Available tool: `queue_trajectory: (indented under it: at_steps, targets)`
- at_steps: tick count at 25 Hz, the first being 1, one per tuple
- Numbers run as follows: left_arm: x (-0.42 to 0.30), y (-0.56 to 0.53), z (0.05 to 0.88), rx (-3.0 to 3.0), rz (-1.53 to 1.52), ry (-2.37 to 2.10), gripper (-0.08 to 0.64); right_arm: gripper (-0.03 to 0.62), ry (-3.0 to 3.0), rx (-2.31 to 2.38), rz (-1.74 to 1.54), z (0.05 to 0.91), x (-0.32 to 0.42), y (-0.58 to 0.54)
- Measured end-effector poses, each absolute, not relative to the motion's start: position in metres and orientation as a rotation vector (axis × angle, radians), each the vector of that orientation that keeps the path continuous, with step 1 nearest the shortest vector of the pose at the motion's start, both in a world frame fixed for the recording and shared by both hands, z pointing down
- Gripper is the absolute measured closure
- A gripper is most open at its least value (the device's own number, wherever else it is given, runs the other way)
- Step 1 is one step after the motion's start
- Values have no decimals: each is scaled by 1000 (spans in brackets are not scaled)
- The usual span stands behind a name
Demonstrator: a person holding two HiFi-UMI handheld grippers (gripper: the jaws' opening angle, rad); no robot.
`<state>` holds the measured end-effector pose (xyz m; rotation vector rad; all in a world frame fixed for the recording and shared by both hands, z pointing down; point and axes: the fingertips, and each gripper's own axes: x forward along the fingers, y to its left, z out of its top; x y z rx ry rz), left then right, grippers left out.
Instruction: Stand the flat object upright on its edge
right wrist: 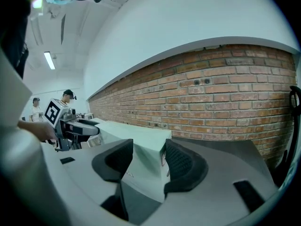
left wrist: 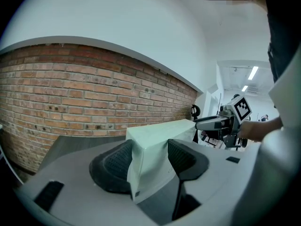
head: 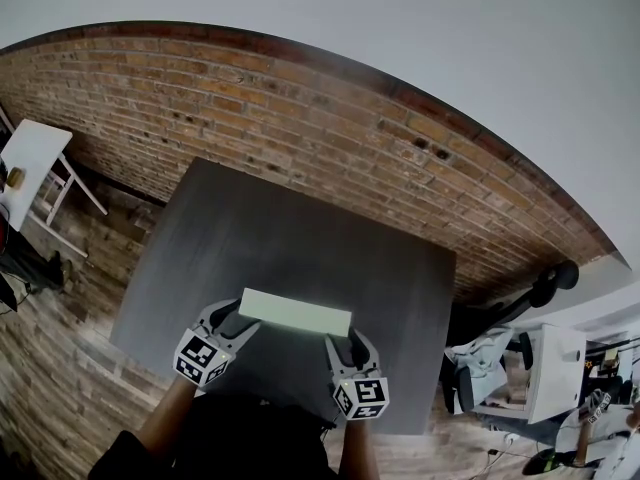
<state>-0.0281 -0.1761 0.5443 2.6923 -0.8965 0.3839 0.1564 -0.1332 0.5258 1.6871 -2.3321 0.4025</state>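
Left hand-held gripper (left wrist: 149,157) pinches rectangular box (left wrist: 162,130).

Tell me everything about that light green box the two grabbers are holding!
The box is long, thin and pale mint green, smooth like cardboard, with tiny dark print near its ends. It is turned up onto a long narrow edge, level, over the near part of the dark grey table. The left gripper pinches one end and the right gripper the other, jaws pressed on its broad faces. Whether its bottom edge touches the table cannot be seen.
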Motion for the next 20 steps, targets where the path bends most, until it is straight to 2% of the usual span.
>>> queue_trajectory:
  at_steps: [10,17,20]
  targets:
    - [-34,-176,545,2693,390,-918,316,362,-2343,1699,390,520,159,-133]
    - [-54,-176,529,2651,254,-1019,318,364,-2347,1754,387,514,163,-127]
    - [-57,-172,520,2662,236,-1033,330,386,-2347,1811,383,508,166,-124]
